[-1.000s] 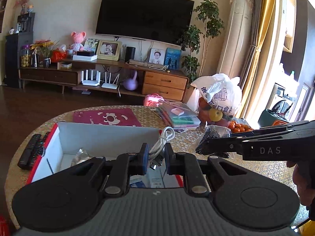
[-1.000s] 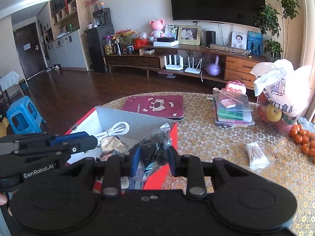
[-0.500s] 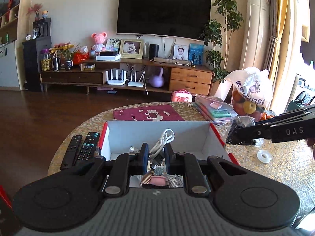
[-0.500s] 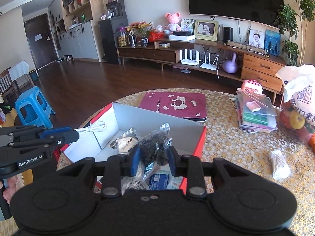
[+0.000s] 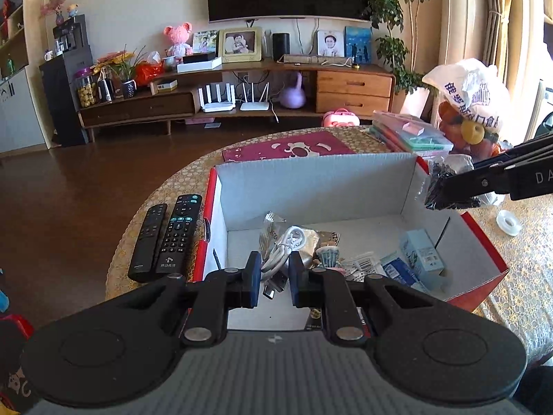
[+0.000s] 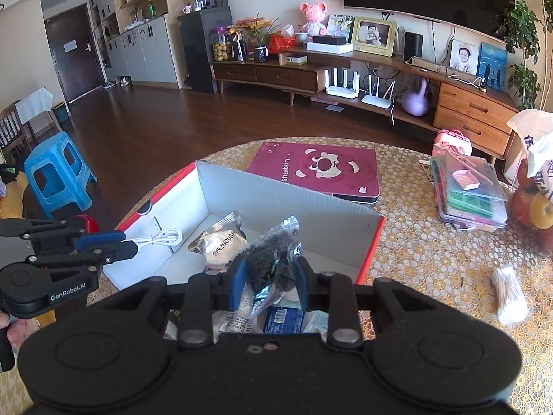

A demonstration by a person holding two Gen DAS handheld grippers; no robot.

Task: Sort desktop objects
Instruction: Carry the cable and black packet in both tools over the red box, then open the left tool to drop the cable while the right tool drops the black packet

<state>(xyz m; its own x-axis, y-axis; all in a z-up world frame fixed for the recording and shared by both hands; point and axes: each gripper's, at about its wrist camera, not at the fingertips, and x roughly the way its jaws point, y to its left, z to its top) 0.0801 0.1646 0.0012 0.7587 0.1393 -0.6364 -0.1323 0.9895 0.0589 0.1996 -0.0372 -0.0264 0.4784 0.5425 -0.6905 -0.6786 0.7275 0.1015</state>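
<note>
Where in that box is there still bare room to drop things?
Bare floor shows in the box along its far wall and near-left corner beside the white cable. The near-right side is crowded: snack packet, blue cartons, wrappers. The tablecloth right of it is also free.

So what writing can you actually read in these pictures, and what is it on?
"GenRobot.AI": side of the left gripper.
"Strawberry": maroon bear-print case.
"ZHOUSH", cut off: foil snack packet in the box.
"DA", cut off: side of the right gripper.
Chinese characters on the white plastic bag: too blurred to read.
Remote control buttons and blue carton: too small.
</note>
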